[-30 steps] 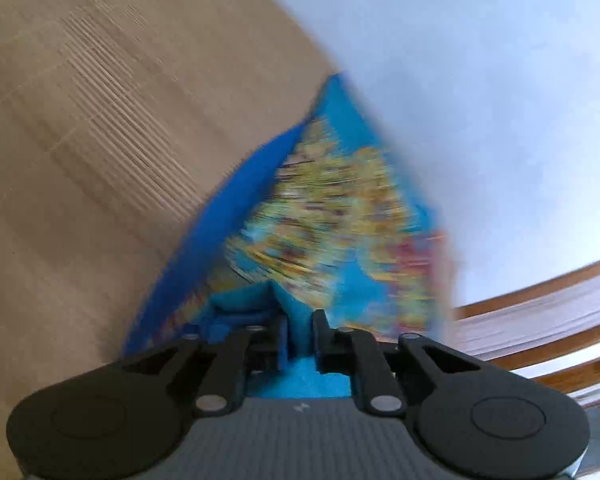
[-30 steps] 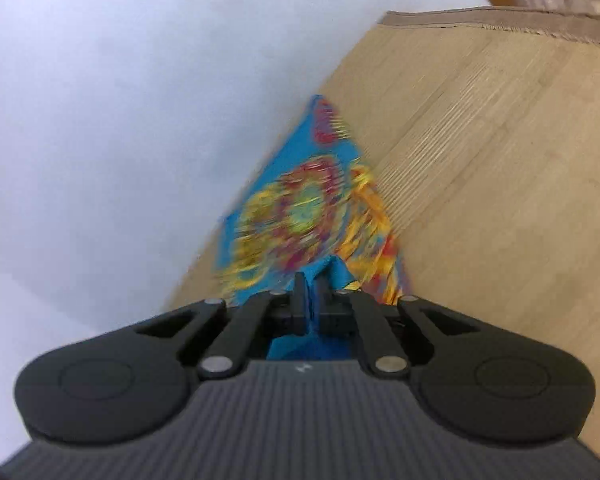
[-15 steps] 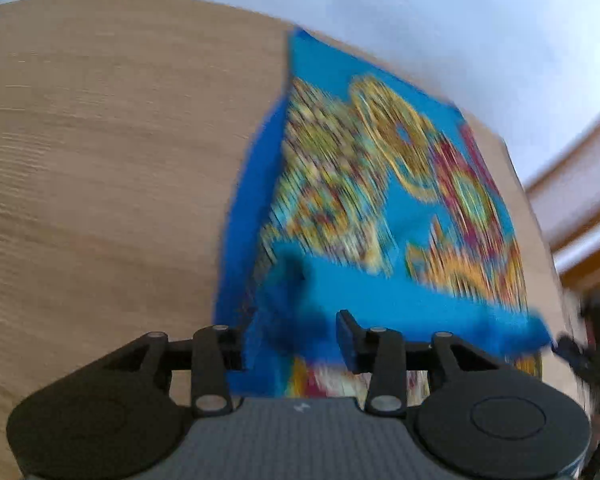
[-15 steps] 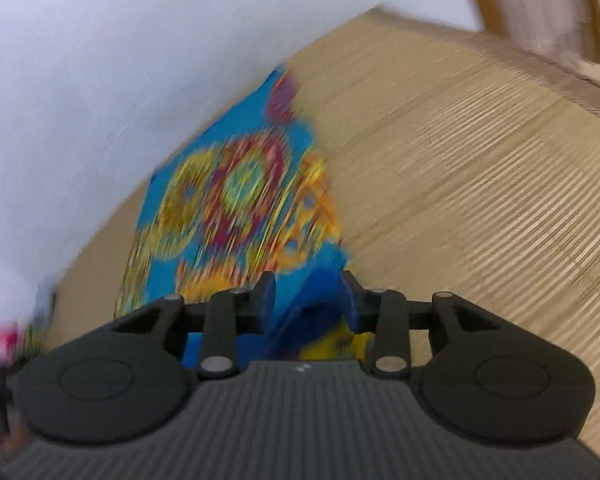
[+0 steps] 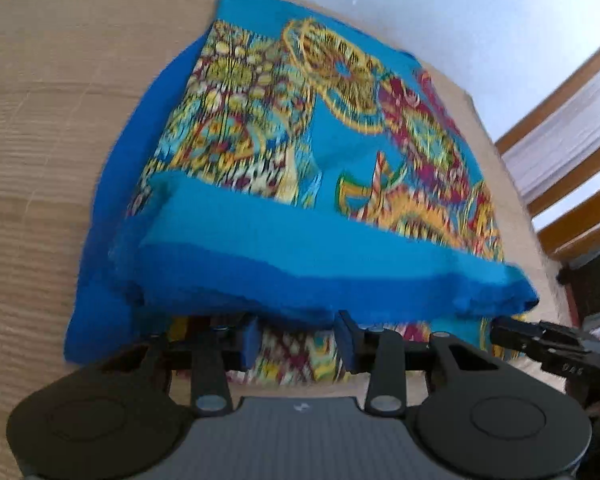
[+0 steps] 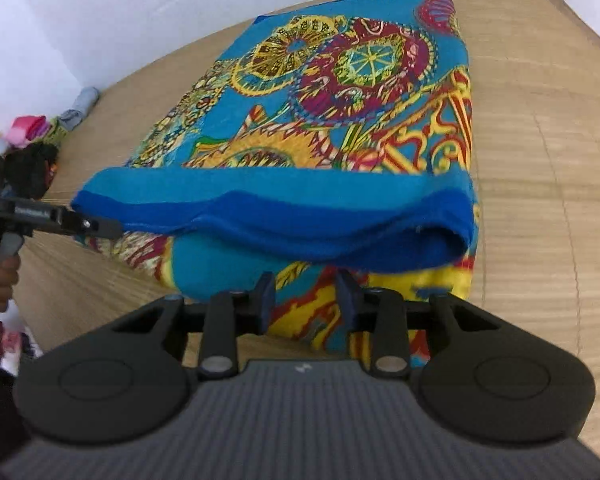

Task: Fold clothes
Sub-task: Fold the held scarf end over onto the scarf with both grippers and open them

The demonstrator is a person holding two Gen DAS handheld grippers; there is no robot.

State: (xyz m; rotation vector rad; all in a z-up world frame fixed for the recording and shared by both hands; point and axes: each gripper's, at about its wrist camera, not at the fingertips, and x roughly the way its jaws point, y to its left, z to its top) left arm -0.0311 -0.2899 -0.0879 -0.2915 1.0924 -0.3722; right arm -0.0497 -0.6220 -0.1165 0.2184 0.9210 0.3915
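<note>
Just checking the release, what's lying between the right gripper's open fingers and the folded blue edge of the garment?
In the right wrist view, only the garment's own lower printed layer lies between the right gripper and the folded blue edge.

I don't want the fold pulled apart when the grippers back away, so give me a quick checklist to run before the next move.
1. Left gripper released: ok, jaws stand apart with nothing between them.
2. Right gripper released: ok, jaws stand apart, clear of the cloth.
3. Folded blue garment with the colourful wheel print resting on the woven straw mat: ok.
4. Plain blue hem band squared with the layer beneath: not ok, printed cloth sticks out under it.
5. Hem band lying flat: not ok, it bulges at the right end.
6. Pile of small clothes clear of the garment: ok.
</note>
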